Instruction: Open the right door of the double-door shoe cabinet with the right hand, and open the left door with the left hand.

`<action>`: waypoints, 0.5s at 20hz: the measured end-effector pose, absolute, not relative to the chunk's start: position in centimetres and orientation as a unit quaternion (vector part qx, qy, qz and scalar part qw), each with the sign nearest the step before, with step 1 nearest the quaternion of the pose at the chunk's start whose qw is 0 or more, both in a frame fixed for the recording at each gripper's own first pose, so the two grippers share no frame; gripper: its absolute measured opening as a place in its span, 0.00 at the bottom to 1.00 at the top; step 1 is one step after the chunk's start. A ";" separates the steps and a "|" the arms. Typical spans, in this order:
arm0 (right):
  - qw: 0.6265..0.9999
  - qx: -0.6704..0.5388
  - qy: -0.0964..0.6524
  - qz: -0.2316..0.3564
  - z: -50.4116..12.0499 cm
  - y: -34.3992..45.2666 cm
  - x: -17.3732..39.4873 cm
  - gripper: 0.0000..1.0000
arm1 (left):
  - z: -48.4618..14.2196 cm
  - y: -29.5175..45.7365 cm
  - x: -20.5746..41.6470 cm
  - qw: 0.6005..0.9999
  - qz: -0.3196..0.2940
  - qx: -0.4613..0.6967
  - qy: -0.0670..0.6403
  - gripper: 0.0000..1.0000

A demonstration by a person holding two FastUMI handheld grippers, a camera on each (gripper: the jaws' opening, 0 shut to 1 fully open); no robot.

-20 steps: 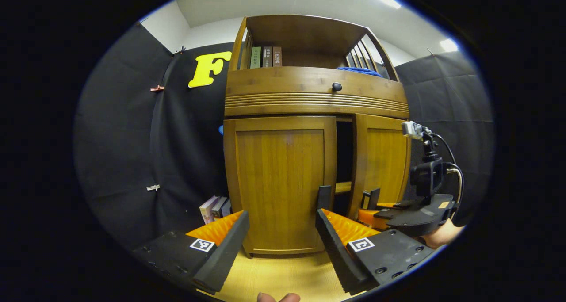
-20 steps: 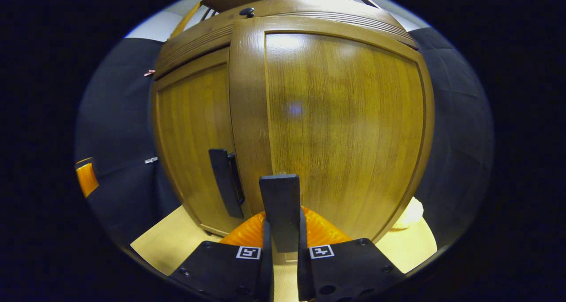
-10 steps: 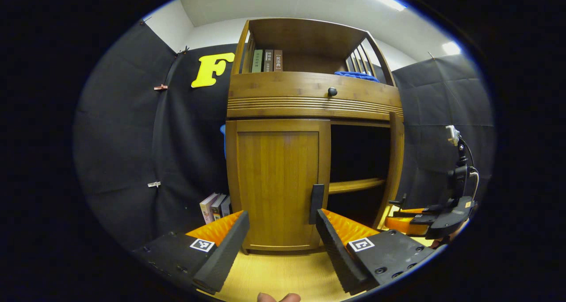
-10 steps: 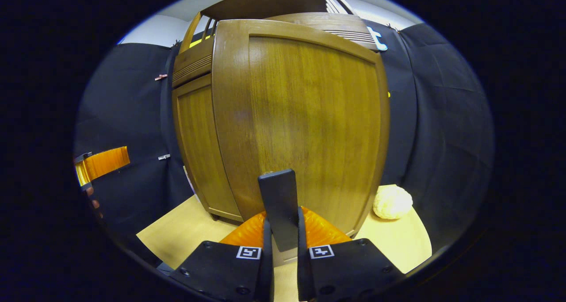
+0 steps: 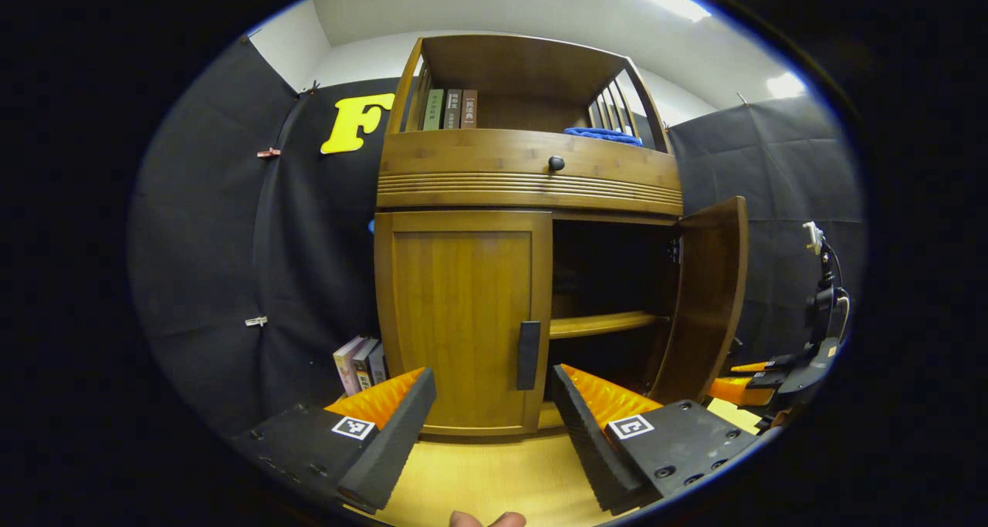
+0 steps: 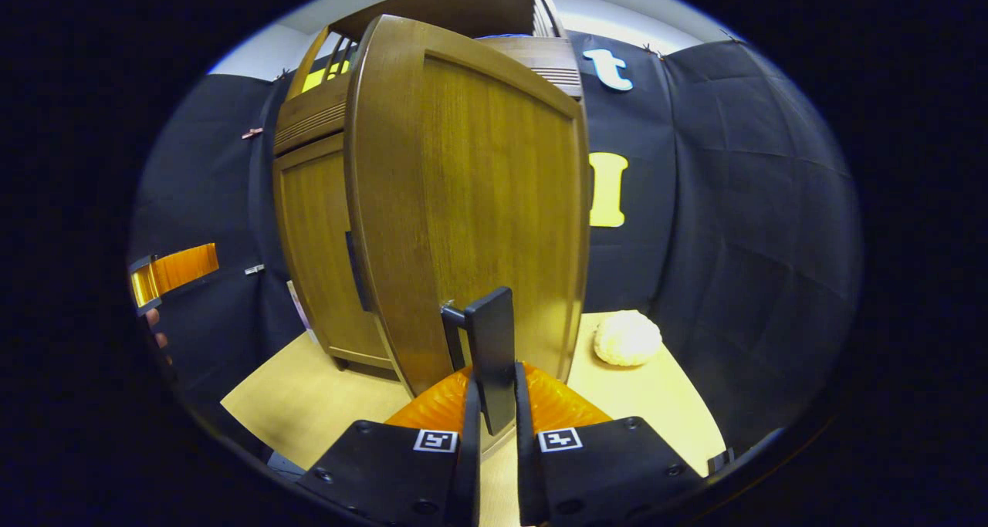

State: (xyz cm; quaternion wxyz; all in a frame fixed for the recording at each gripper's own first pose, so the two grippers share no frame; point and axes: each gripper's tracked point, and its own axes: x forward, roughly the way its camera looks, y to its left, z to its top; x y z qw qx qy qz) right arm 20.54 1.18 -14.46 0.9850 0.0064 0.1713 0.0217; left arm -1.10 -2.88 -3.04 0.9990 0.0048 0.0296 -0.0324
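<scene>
A wooden shoe cabinet stands ahead in the left gripper view. Its left door is closed, with a dark upright handle on its right edge. The right door hangs swung far out, baring a dark inside and one shelf. My left gripper is open, a short way in front of the left door and apart from it. In the right gripper view my right gripper is shut on the right door's handle, the door rising close ahead. That gripper also appears at the far right of the left gripper view.
Books lean on the floor left of the cabinet, more books and a blue cloth on top. A drawer knob sits above the doors. A pale round lump lies on the wooden floor.
The right door has swung from barely ajar to wide open, pulled by the right gripper. The left gripper has drawn back slightly and shifted right; its fingers stay open.
</scene>
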 end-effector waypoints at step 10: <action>0.982 0.027 0.175 -0.069 -14.4 -3.8 19.0 0.18 | -2.9 -5.5 -1.1 0.997 -0.064 0.009 0.032 0.94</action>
